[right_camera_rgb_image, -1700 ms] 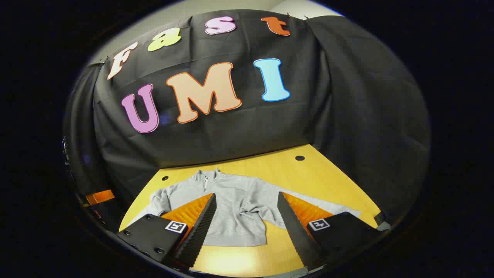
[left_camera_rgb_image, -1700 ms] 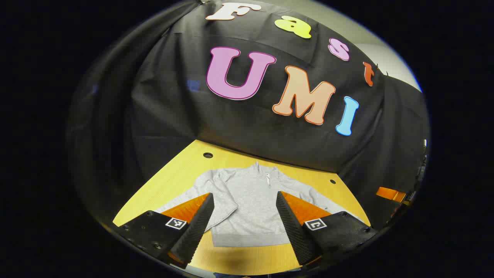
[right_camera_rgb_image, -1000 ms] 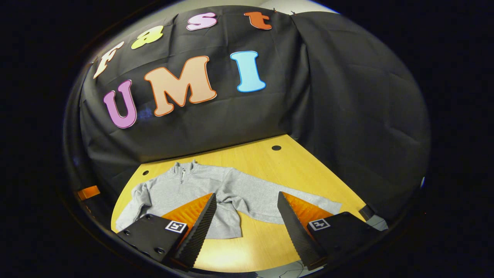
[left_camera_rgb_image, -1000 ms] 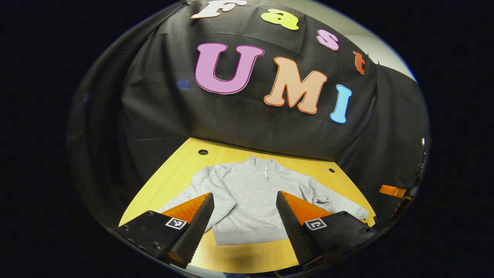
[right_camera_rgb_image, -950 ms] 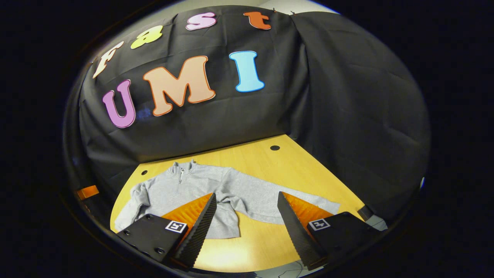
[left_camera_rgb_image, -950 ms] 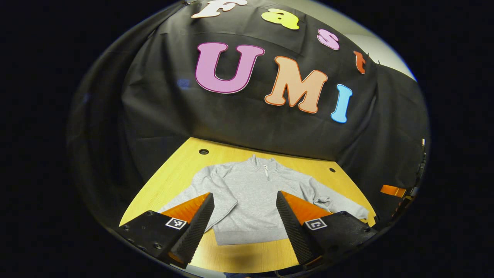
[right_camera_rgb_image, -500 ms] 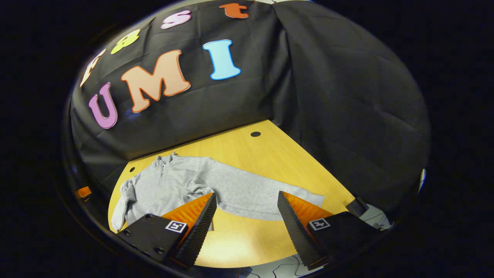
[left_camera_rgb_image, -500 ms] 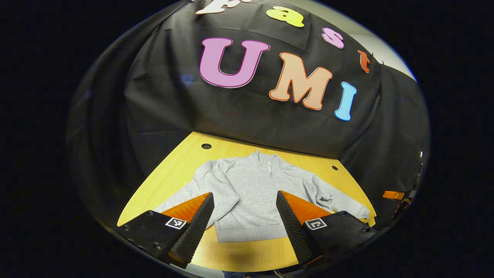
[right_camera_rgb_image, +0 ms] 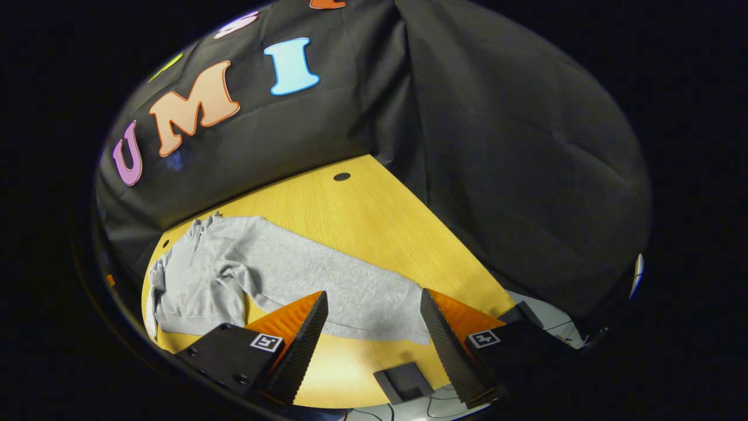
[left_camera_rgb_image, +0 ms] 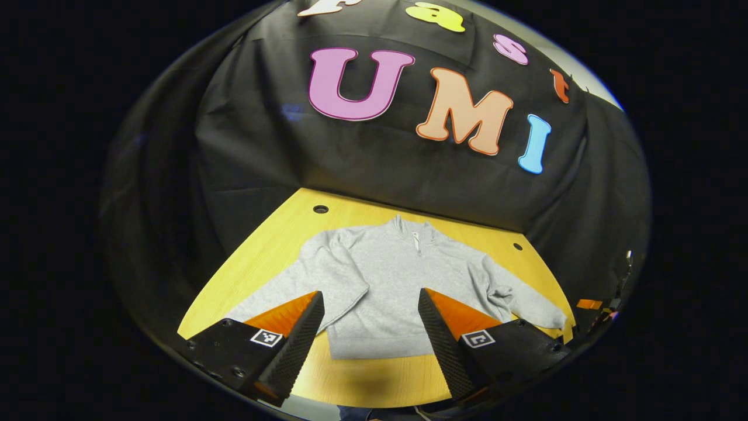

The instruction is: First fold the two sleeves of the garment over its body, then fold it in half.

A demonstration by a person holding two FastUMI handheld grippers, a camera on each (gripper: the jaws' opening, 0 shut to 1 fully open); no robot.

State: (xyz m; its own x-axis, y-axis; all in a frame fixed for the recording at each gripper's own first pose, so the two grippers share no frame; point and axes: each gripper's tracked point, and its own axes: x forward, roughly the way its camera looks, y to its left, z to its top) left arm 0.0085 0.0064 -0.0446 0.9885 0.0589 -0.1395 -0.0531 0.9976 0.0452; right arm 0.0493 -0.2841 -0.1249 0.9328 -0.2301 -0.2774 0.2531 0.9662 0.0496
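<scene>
Swinging out toward the desk's right side over the last moments, the right gripper (right_camera_rgb_image: 374, 327) now looks down on the right sleeve (right_camera_rgb_image: 350, 292), whose cuff end lies between its fingers in the right gripper view. Before, that view was centred on the sweater's body. The left gripper (left_camera_rgb_image: 371, 327) has tilted only a little and hangs above the hem near the desk's front edge.

Both grippers stand wide open and hold nothing.

The sweater (left_camera_rgb_image: 397, 286) lies face up on the desk (left_camera_rgb_image: 274, 245), collar toward the back edge by the cloth wall, hem toward the front. Its left sleeve (left_camera_rgb_image: 304, 292) runs out toward the front left corner; the right sleeve stretches toward the front right corner, bunched a little near the shoulder. Neither sleeve is folded over the body yet, so the first step is only starting, seemingly with the right sleeve. A small dark block (right_camera_rgb_image: 403, 380) sits at the front edge just beyond the cuff.

Next, as I judge it, the right gripper must come down onto the cuff, pinch the fabric and not the desk, lift it just clear and carry it across onto the chest. Loose knit may sag or drag the shoulder along, so a low, steady sweep would suit.
</scene>
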